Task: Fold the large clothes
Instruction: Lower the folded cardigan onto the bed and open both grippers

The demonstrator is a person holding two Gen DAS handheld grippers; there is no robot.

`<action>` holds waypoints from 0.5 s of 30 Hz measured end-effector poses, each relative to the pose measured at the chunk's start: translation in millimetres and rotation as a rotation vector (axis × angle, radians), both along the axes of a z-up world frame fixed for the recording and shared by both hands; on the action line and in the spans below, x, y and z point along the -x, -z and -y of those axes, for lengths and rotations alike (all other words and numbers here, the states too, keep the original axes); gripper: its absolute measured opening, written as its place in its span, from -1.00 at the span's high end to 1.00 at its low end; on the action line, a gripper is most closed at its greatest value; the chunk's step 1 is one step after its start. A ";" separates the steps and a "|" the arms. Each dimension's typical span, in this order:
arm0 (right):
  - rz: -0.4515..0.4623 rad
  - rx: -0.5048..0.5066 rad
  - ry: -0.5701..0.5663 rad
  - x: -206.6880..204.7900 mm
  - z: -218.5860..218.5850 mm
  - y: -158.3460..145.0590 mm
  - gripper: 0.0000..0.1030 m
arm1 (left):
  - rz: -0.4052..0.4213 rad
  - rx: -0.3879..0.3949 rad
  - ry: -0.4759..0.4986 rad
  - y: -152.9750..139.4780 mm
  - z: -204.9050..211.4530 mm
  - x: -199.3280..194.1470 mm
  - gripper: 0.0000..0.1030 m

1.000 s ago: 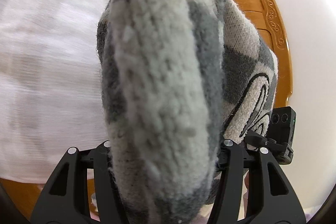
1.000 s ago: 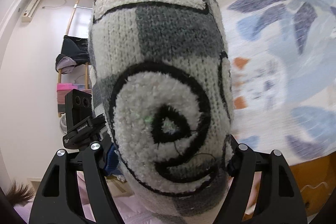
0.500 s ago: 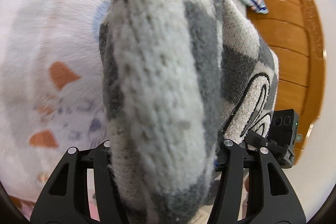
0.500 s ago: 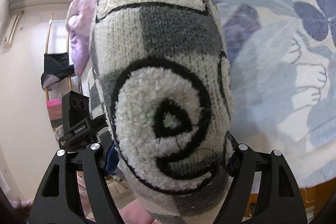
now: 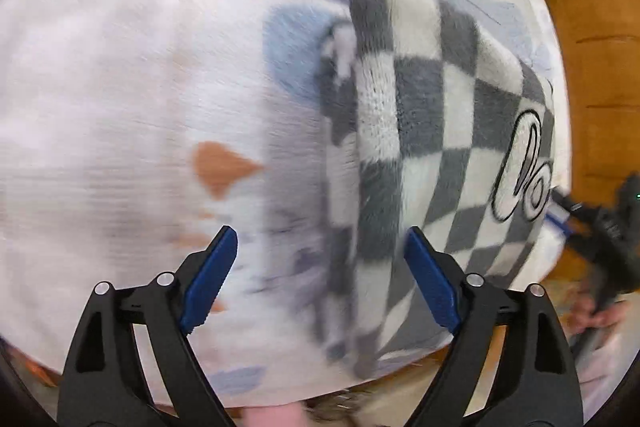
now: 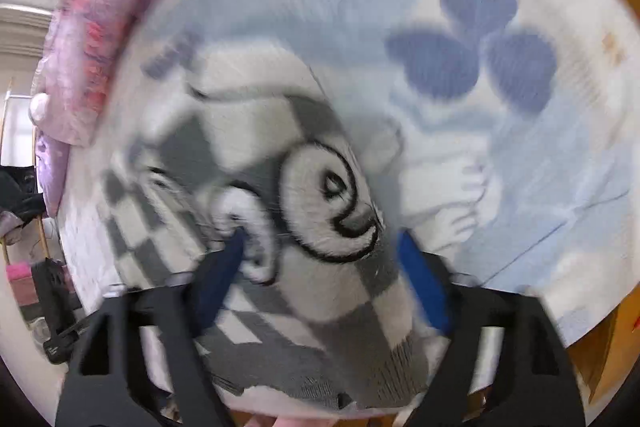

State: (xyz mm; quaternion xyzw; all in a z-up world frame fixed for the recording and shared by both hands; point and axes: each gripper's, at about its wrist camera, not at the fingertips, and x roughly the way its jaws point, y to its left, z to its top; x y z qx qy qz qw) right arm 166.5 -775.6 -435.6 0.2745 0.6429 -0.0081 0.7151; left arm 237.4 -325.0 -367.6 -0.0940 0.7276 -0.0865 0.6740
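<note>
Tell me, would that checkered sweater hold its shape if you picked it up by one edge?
Probably not. The sweater lies slumped in soft folds on the bed, so it would likely droop. Its thick fuzzy knit suggests some weight and a good, non-slippery hold. Pushed, it would probably bunch up rather than slide.

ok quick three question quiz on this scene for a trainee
1. True or false: the sweater is plain red.
2. What does the sweater lie on? A) a wooden floor B) a flower-print bed sheet C) a chair
3. In the left wrist view, do the left tongs pinch any fabric?

Key
1. False: it is grey and white checks.
2. B
3. No: the left tongs are opening, their pads are bare, and the sweater lies on the sheet beyond them.
</note>
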 end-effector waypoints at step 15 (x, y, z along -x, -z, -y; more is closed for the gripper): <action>-0.084 0.066 -0.064 -3.9 -47.5 -4.1 0.90 | 0.084 -0.072 0.193 -15.0 31.5 -6.8 0.45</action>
